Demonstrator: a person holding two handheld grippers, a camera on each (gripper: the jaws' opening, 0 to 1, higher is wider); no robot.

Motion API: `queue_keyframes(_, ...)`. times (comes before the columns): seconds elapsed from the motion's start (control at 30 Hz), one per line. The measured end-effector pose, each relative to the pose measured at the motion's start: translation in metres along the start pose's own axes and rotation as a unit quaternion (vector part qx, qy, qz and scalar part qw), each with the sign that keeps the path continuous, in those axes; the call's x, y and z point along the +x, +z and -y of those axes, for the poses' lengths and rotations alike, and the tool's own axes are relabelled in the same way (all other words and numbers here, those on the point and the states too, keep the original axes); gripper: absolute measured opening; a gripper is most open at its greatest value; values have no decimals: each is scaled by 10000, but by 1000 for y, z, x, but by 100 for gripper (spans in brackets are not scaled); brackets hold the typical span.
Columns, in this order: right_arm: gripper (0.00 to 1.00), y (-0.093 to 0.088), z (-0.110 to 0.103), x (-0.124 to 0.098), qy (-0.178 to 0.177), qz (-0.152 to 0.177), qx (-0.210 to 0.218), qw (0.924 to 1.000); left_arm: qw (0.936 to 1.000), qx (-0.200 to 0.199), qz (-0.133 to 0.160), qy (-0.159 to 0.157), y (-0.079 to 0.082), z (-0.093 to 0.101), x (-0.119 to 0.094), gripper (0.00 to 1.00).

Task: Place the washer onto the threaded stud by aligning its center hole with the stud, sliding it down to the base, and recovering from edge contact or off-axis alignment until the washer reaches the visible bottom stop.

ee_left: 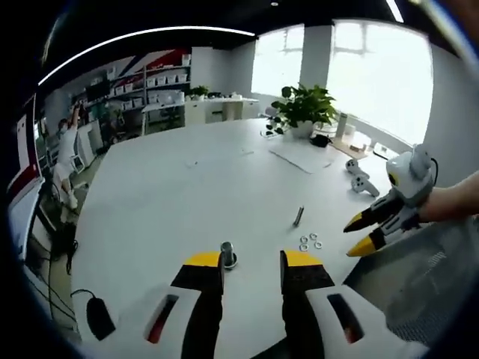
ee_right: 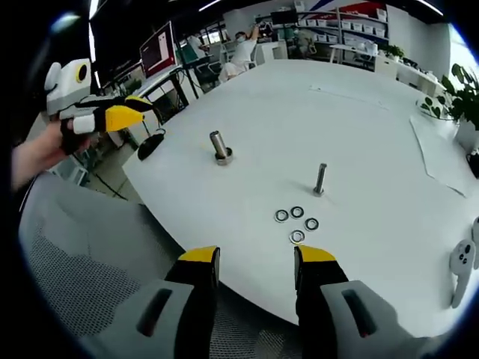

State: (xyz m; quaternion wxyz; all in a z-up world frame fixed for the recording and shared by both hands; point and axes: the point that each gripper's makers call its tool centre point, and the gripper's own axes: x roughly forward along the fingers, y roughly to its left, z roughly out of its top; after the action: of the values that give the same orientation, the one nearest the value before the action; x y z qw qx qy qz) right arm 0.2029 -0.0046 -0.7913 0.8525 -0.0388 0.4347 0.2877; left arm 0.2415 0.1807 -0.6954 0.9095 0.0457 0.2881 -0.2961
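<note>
Steel washers point(ee_right: 296, 224), four of them, lie loose in a small cluster on the white desk point(ee_right: 359, 134), low in the middle of the right gripper view, just above the tips of the right claw point(ee_right: 256, 258). That claw hangs over the near desk edge with its yellow-tipped jaws spread wide and nothing between them. Just up and right of the cluster stands a slim stud point(ee_right: 320, 179); a second, thicker stud point(ee_right: 219, 146) on a broad base stands farther up and to the left.

In the left gripper view the left claw point(ee_left: 252, 262) is likewise wide and empty, with the thicker stud point(ee_left: 227, 254) just beside its left jaw tip and the washers point(ee_left: 310, 241) a little to the right.

No washer is picked up yet, so I judge the task to be at its start. The next move calls for the right claw to drop onto one washer, pinch it by the rim off the flat desk, then centre its hole over a stud.

Farther out, potted plants point(ee_left: 303, 108) sit before bright windows, shelves line the far wall, and a person point(ee_left: 67, 153) stands at the left of the frame.
</note>
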Motion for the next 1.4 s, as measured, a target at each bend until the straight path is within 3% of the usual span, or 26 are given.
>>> queue_keyframes(0.47,42,0,6,0,-98,-2,-38,9999,9998,137,133,-49,1,5,-23,28)
queue_keyframes(0.73,42,0,10,0,-144,8,-15,9999,9999,3,114,-111,0,10,-23,28)
queue_keyframes(1.13,42,-3,12,0,-201,-25,50,9998,9989,224,-278,-307,-24,19,-10,29)
queue_keyframes(1.4,42,-8,12,1,-231,-125,0,9997,9968,426,-402,-542,-30,31,-8,30)
